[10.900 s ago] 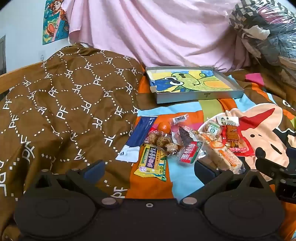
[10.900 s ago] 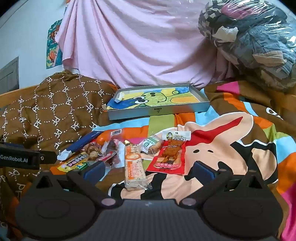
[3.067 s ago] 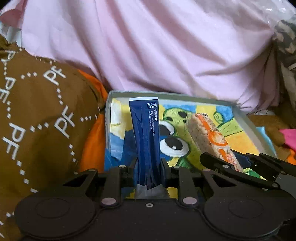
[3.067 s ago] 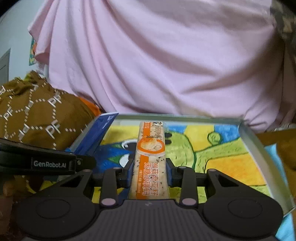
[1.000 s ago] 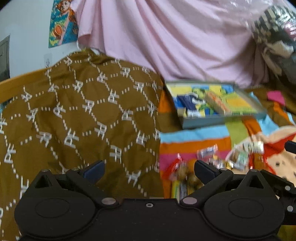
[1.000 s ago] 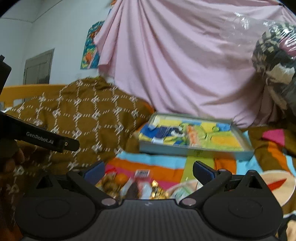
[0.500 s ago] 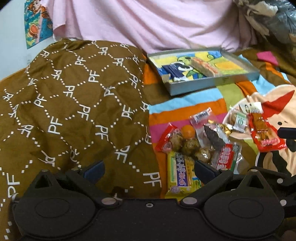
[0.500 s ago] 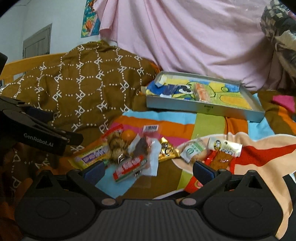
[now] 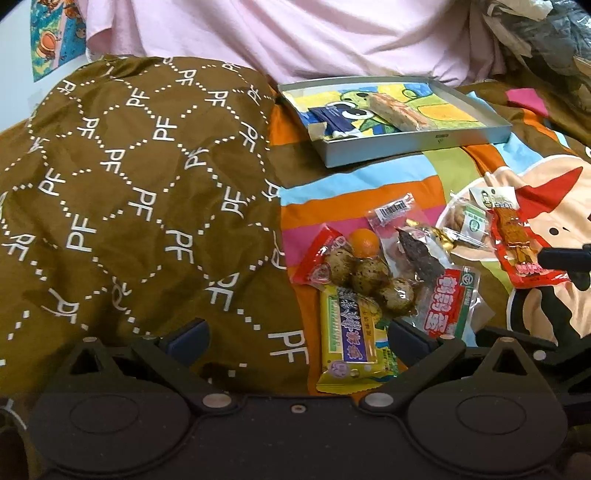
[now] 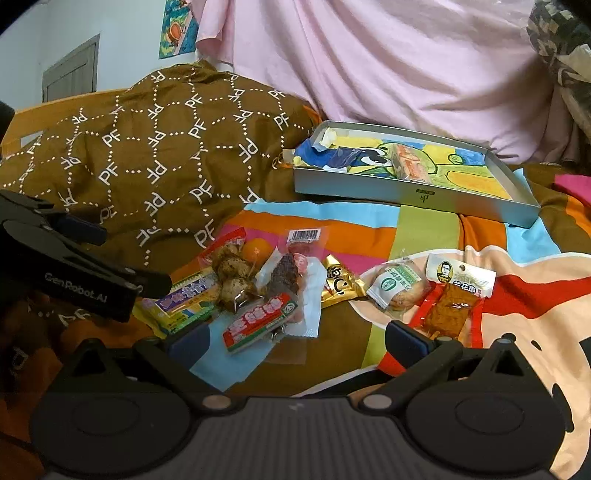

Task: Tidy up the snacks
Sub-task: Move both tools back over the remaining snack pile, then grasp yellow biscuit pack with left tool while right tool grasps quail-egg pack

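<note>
A grey tray (image 9: 421,146) (image 10: 410,190) at the back holds a dark blue packet (image 9: 334,117) and an orange-striped bar (image 9: 400,110). Loose snacks lie on the bed in front: a yellow packet (image 9: 352,338) (image 10: 184,299), a red bag of speckled eggs (image 9: 354,269), a red-green packet (image 9: 448,306) (image 10: 260,321), a gold candy (image 10: 338,282), a green-label bun (image 10: 397,286) and a red tofu packet (image 9: 517,243) (image 10: 448,302). My left gripper (image 9: 295,338) is open and empty just left of the yellow packet. My right gripper (image 10: 295,341) is open and empty over the pile's near side.
A brown patterned quilt (image 9: 129,184) is heaped on the left. A pink sheet (image 9: 332,33) hangs behind the tray. A wrapped bundle (image 10: 561,48) sits at the back right. The colourful bedspread (image 10: 535,332) lies under everything.
Both grippers have let go of the blue packet and the bar in the tray, pulled back and dropped low toward the snack pile, which now looks closer.
</note>
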Available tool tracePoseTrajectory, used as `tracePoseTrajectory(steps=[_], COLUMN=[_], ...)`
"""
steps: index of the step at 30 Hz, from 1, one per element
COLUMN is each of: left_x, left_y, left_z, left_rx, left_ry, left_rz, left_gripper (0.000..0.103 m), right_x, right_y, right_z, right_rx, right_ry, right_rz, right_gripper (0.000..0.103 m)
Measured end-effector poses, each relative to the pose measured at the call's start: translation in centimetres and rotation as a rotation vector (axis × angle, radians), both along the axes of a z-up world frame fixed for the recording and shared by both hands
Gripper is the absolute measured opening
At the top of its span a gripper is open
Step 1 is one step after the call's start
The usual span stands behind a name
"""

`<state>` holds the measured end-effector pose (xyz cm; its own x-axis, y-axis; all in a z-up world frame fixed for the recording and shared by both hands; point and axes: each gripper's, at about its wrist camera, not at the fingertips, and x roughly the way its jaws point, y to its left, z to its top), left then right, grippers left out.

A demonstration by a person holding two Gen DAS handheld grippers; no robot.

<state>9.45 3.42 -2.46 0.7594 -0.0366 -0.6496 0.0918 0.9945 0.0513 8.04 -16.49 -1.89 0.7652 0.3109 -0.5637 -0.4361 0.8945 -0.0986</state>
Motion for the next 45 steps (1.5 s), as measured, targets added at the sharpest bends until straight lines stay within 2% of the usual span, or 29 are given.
tracePoseTrajectory(steps=[5, 9, 19, 23, 26, 30, 35, 41, 42, 45], left_x=[0.5, 1.0, 1.8, 2.2, 2.2, 2.0, 1.9, 1.6, 1.6, 1.7], left_y=[0.1, 0.4, 2.4, 3.4, 3.7, 3.5, 2.8, 2.4, 2.4, 2.3], left_z=[-0.3, -0.5, -0.2, -0.2, -0.1, 0.0, 0.0, 0.1, 0.1, 0.0], left_rx=[-0.013, -0.038, -0.086, -0.119, -0.14, -0.156, -0.171, -0.169, -0.171, -0.173], left_ry=[0.012, 0.021, 0.019, 0.024, 0.025, 0.009, -0.014, -0.022, -0.021, -0.013], left_rz=[-0.026, -0.028, 0.067, 0.119, 0.12, 0.069, -0.006, -0.044, -0.047, -0.053], left_gripper=[0.102, 0.102, 0.102, 0.102, 0.102, 0.102, 0.102, 0.102, 0.102, 0.102], right_x=[0.9, 1.7, 3.9, 4.2, 4.0, 3.8, 4.4, 3.9, 3.7, 3.3], right_y=[0.5, 1.1, 3.6, 4.7, 5.6, 6.9, 7.4, 7.1, 7.0, 6.6], right_z=[0.0, 0.2, -0.4, -1.2, -1.7, -2.5, -2.8, -2.9, -2.9, -2.6], right_rx=[-0.044, -0.096, -0.172, -0.244, -0.288, -0.365, -0.388, -0.409, -0.421, -0.423], right_ry=[-0.04, -0.102, -0.114, -0.125, -0.117, -0.117, -0.07, -0.091, -0.109, -0.117], right_rz=[0.022, 0.087, 0.249, 0.313, 0.359, 0.4, 0.407, 0.41, 0.399, 0.383], right_gripper=[0.103, 0.103, 0.101, 0.093, 0.089, 0.082, 0.07, 0.058, 0.046, 0.041])
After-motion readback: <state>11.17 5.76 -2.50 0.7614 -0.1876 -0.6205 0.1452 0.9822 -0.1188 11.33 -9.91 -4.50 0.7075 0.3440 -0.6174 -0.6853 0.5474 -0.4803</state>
